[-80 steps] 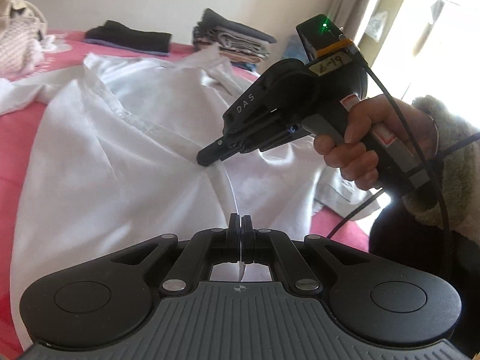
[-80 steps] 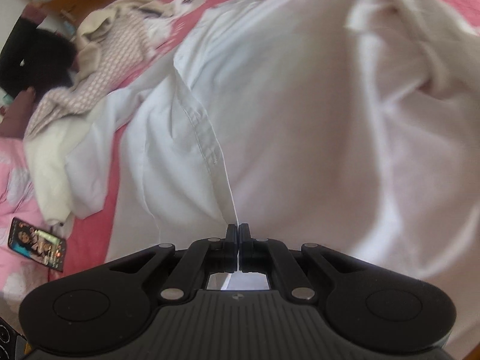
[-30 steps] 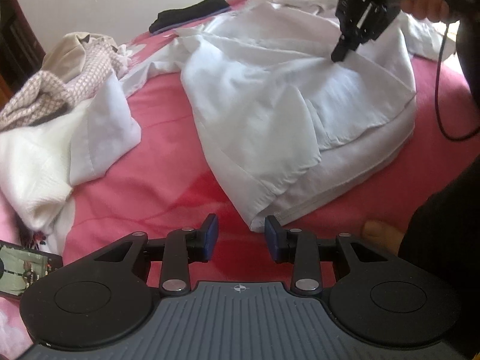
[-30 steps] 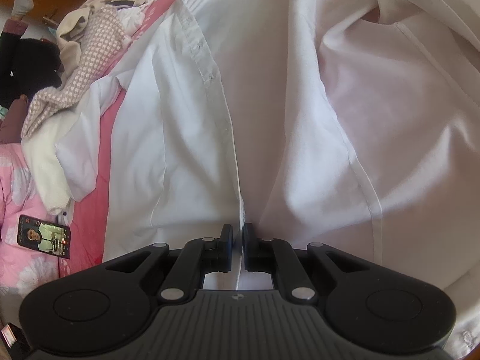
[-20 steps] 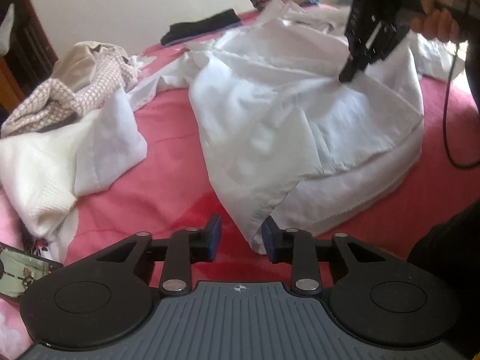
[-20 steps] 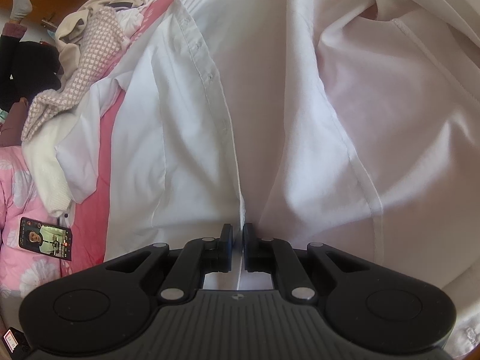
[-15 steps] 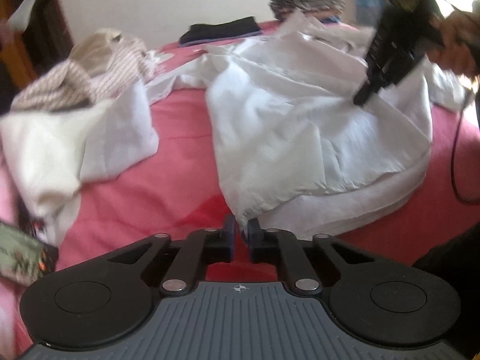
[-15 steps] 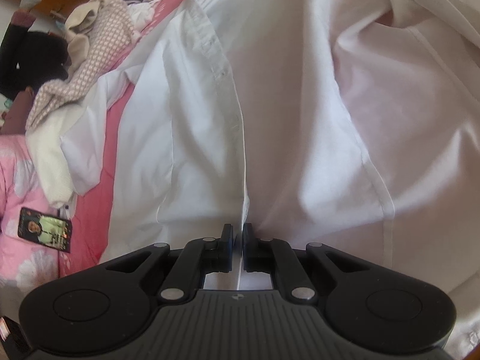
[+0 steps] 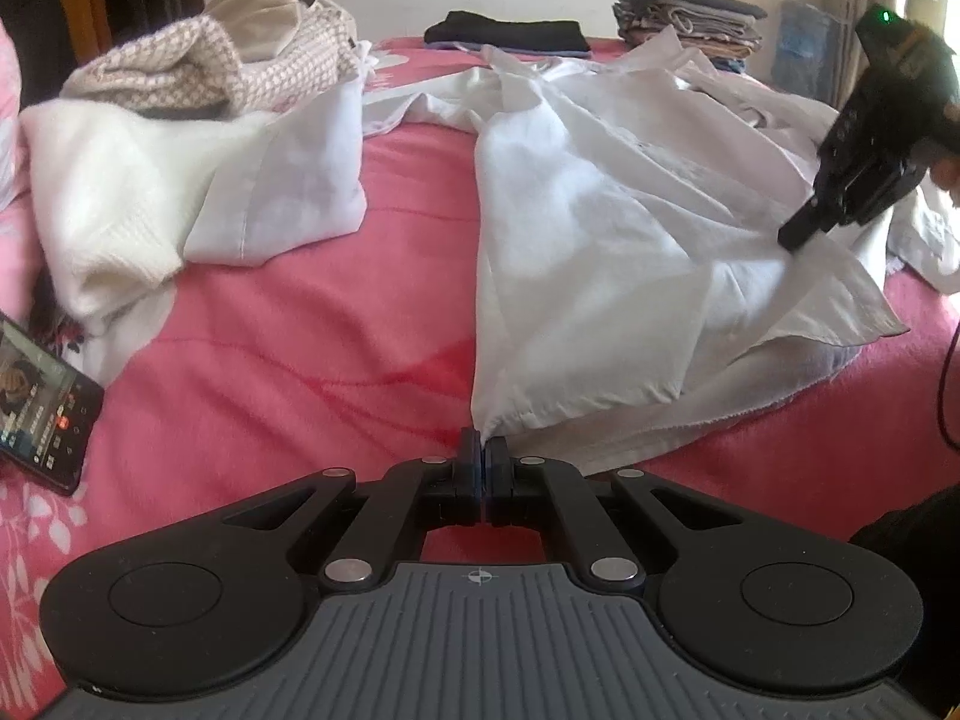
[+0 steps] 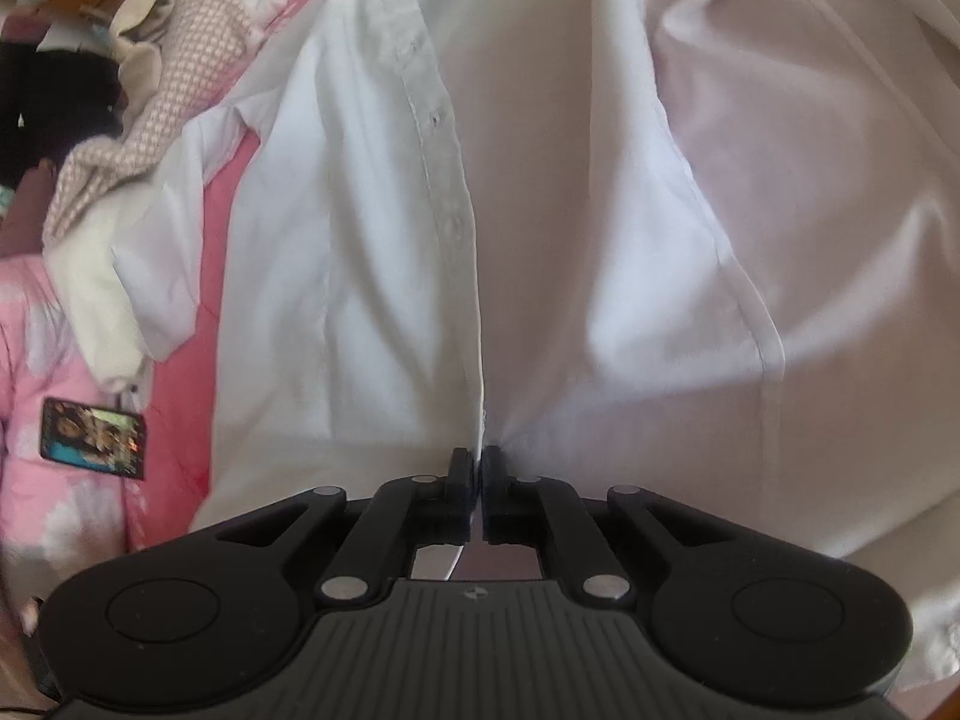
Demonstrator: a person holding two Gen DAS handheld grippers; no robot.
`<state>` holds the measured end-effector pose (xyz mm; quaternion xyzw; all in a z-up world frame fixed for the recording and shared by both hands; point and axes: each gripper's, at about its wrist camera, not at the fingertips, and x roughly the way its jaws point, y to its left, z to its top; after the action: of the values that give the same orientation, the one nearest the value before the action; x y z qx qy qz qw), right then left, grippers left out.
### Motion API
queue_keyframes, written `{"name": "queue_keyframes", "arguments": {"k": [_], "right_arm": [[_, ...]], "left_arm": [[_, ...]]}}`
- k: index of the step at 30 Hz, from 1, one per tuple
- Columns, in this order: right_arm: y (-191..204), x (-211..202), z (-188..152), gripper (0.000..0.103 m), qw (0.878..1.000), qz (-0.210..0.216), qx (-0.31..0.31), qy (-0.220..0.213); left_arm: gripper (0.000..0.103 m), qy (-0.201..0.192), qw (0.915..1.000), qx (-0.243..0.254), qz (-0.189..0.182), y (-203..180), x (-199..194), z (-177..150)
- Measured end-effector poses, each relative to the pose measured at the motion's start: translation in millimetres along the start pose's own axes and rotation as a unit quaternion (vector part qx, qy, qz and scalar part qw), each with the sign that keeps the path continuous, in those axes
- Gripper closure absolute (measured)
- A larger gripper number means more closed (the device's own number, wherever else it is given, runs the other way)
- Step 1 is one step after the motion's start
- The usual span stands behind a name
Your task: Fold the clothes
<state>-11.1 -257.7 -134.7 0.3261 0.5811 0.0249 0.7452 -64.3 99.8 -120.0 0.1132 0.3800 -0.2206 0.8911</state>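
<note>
I see the white shirt (image 9: 600, 228) spread on the pink bed (image 9: 300, 324), on the right side. My left tool (image 9: 482, 447) is clenched on the near corner of its hem. My right tool (image 10: 474, 462) is clenched on the button edge of the shirt, further right. A pile of clothes (image 9: 180, 120) lies far left, a phone (image 9: 36, 402) near left.

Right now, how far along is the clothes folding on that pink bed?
Done: a folded stack and a flat black garment lie at the far edge. In hand: the white shirt, spread open and unfolded, with the left claw shut on its bottom corner and the right claw shut on its button strip. Left: this shirt's folds, plus the rumpled heap of knits beside it.
</note>
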Motion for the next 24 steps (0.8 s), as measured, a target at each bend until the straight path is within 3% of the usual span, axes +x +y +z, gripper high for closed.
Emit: {"name": "queue_keyframes", "arguments": {"k": [5,13,15,17,18,24], "right_arm": [[3.5,-9.2,-15.4,0.07,1.0,0.011,0.004,0.018],[14.8,2.8,-38.2,0.07,0.998,0.006,-0.02,0.065],[22.8,7.9,-42.8,0.073,0.997,0.004,-0.041,0.071],[32.6,13.0,-47.1,0.095,0.995,-0.003,-0.07,0.077],[36.4,13.9,-49.1,0.099,0.993,-0.009,-0.083,0.079],[40.2,-14.8,-43.6,0.102,0.992,-0.011,-0.107,0.06]], "left_arm": [[0.103,-0.008,0.9991,0.04,0.012,-10.7,-0.7,-4.7],[0.103,-0.013,0.9968,0.077,0.02,-23.6,-1.8,-8.9],[0.103,-0.013,0.9967,0.077,0.022,-24.7,-1.9,-8.9],[0.103,-0.013,0.9965,0.079,0.024,-26.3,-1.8,-8.9],[0.103,-0.013,0.9963,0.082,0.025,-27.2,-1.6,-9.2],[0.103,-0.012,0.995,0.095,0.028,-28.9,-0.8,-10.5]]}}
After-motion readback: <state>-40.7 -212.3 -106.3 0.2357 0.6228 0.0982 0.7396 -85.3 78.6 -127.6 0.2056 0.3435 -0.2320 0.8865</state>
